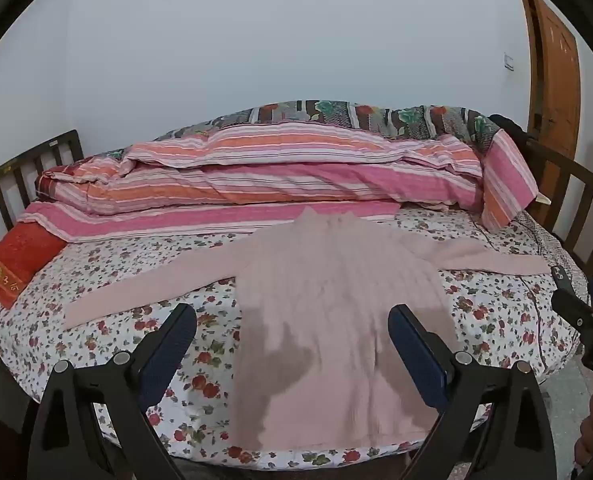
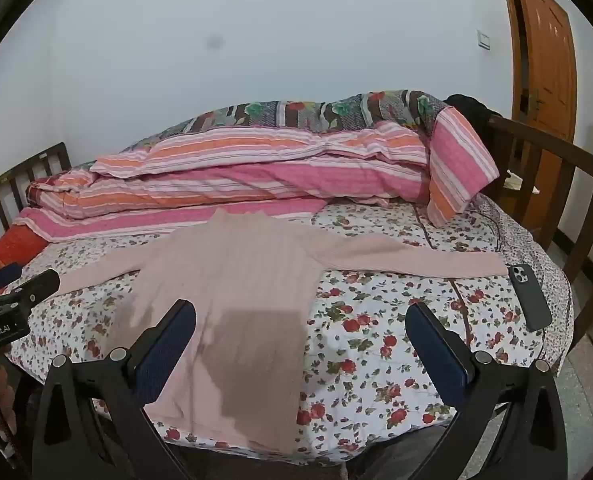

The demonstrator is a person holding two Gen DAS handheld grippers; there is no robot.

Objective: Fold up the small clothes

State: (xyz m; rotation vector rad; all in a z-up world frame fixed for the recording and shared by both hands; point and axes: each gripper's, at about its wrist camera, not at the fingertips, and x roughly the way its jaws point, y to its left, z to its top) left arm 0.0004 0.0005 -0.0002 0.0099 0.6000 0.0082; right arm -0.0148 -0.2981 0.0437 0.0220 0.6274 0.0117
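Pink sweater (image 1: pixel 328 320) flat on floral bedsheet (image 1: pixel 136 280), sleeves out; L gripper (image 1: pixel 292 332) & R gripper (image 2: pixel 300 328) both wide apart, empty, above it.

We record the sweater (image 1: pixel 332 312) as plain pale pink with a ribbed knit. The bed sheet (image 1: pixel 496 320) is white, printed with small red flowers and green leaves. The quilt (image 1: pixel 280 176) carries pink, orange and white stripes; the blanket (image 1: pixel 376 114) behind it shows red and green flowers on brown and grey bands. The cushion (image 1: pixel 18 264) is red with gold marks. The phone (image 2: pixel 530 296) is dark grey. The door (image 2: pixel 544 64) is orange-brown. The bed frame (image 2: pixel 556 184) is dark brown.
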